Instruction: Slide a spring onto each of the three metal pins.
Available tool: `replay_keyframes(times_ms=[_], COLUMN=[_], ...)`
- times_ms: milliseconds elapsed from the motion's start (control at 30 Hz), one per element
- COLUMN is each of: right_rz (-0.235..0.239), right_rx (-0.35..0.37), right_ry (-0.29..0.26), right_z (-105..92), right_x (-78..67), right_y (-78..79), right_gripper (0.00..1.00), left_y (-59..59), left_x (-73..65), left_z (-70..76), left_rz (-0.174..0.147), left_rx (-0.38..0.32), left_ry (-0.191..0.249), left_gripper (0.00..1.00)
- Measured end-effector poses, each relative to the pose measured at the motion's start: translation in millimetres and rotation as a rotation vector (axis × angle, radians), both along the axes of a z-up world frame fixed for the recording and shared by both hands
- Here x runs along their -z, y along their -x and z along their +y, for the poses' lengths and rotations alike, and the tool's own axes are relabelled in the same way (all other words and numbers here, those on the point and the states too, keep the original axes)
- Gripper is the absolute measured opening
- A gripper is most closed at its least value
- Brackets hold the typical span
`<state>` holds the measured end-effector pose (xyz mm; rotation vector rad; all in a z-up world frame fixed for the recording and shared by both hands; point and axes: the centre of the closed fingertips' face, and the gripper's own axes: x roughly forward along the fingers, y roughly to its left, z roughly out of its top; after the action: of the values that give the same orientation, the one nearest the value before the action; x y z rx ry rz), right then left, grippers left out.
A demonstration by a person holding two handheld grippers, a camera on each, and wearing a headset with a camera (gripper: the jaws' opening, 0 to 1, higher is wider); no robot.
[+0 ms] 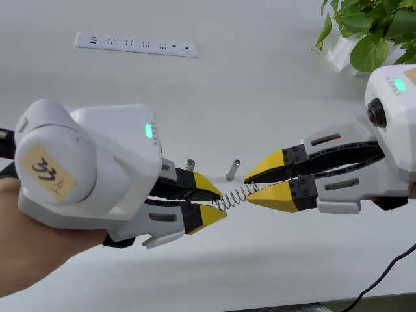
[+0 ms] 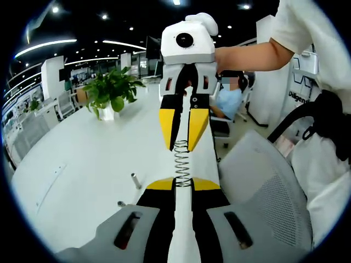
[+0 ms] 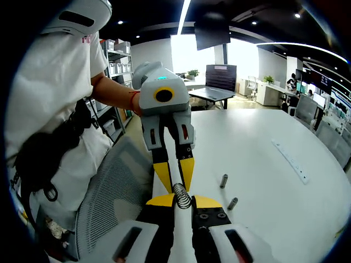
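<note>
A thin wire spring (image 1: 234, 195) hangs stretched above the white table (image 1: 260, 84), one end in each gripper. My left gripper (image 1: 212, 199) is shut on its left end and my right gripper (image 1: 251, 189) on its right end. In the left gripper view the spring (image 2: 181, 163) runs from my own yellow tips (image 2: 182, 184) up to the right gripper (image 2: 183, 139). The right gripper view has the spring (image 3: 181, 195) short and end-on at my right gripper (image 3: 181, 201). Two metal pins rest on the table behind: one upright (image 1: 190, 164), one leaning (image 1: 233, 170).
A white power strip (image 1: 135, 44) lies at the far left of the table. A potted plant (image 1: 367, 29) stands at the far right corner. A black cable (image 1: 383, 276) crosses the near right edge. A grey mesh chair (image 2: 263, 181) is by the person.
</note>
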<state>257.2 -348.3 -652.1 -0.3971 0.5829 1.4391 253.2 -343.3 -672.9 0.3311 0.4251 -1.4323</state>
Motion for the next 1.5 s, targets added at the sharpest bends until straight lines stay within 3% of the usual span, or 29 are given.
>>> replay_keyframes(times_ms=[500, 1500], right_rz=[-0.028, -0.149], right_rx=[-0.037, -0.149], right_ry=[0.058, 0.213], right_z=[8.0, 15.0], right_x=[-4.5, -9.5], right_y=[5.3, 9.4], right_gripper=[0.06, 0.06], left_y=[2.8, 4.7], left_x=[0.8, 2.6], left_z=[-1.2, -3.5], left_rz=[0.014, 0.019], left_rx=[0.007, 0.006], left_ry=[0.013, 0.040], left_gripper=[0.06, 0.06])
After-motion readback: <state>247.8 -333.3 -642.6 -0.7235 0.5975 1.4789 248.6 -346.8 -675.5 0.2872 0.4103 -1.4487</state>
